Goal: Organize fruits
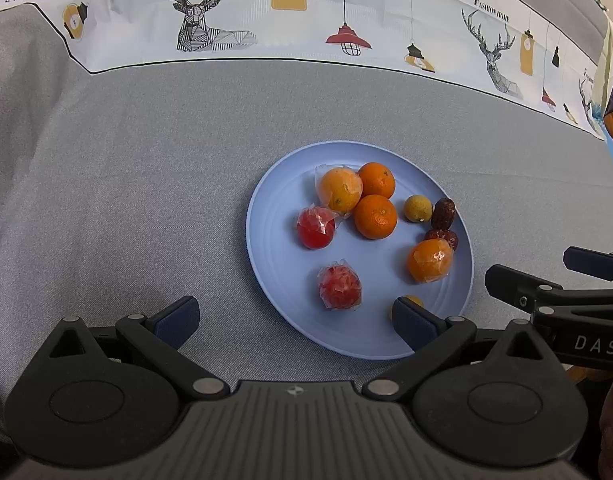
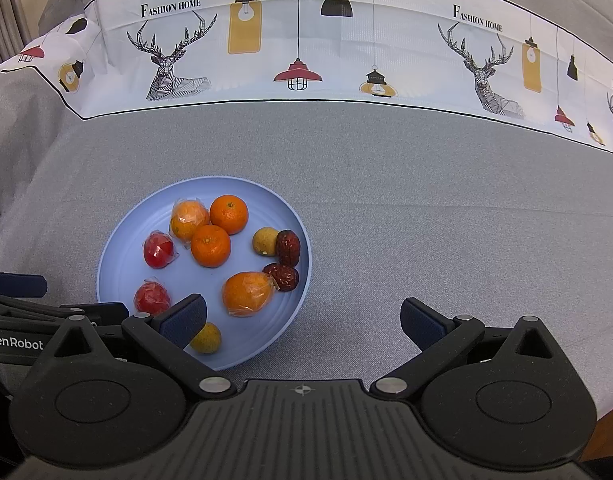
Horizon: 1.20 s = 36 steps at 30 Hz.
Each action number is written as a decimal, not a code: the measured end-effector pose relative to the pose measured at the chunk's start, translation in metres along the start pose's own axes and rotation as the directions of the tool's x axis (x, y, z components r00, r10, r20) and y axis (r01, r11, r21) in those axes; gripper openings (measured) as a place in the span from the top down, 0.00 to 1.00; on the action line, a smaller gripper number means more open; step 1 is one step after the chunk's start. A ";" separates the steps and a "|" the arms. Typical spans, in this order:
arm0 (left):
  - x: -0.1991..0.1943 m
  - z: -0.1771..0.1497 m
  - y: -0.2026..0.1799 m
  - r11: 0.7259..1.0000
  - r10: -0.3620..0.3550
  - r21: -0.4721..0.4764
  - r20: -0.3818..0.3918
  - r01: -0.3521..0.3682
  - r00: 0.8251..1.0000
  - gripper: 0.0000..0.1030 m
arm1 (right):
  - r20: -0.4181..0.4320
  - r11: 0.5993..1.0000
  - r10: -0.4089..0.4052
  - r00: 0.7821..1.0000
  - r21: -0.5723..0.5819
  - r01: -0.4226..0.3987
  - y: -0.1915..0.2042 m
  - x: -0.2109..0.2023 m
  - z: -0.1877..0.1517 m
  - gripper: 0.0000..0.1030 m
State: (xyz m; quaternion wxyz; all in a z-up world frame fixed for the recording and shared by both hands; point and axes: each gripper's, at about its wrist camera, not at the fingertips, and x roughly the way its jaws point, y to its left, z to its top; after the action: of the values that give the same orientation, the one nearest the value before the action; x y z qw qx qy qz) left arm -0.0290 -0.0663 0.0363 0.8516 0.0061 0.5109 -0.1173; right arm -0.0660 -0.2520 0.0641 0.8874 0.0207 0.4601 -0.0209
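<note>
On the blue plate (image 2: 106, 264), film-wrapped oranges (image 2: 247, 294) look slippery; grip mid-body. Both tools (image 1: 296, 322) (image 2: 302, 320) gape apart, empty.

Round pale-blue plastic plate (image 2: 114, 264) flat on grey cloth, holding all fruit I see.

Two bare orange mandarins (image 2: 229, 214) (image 2: 210, 245), touching, far half.

Plastic-wrapped orange mandarin (image 2: 188, 218) against both bare ones.

Second plastic-wrapped orange mandarin (image 2: 247, 293), near right rim.

Two plastic-wrapped red round fruits (image 2: 158, 250) (image 2: 151, 298), left side, apart.

Small yellow-green round fruit (image 2: 265, 241) beside two wrinkled dark-red dates (image 2: 288, 247) (image 2: 283, 276) at right rim.

Another small yellow round fruit (image 2: 207, 338) at near rim, partly hidden behind my right gripper's finger.
</note>
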 end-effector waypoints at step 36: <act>0.005 0.001 -0.008 0.999 -0.025 0.041 -0.025 0.026 0.999 0.00 | 0.034 0.998 0.040 0.999 0.055 -0.042 -0.009 0.001 0.011 0.01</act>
State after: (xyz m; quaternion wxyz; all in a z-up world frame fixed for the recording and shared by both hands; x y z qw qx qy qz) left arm -0.0270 -0.0757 0.0332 0.8433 0.0184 0.5190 -0.1385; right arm -0.0574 -0.2612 0.0694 0.8941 0.0546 0.4443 -0.0158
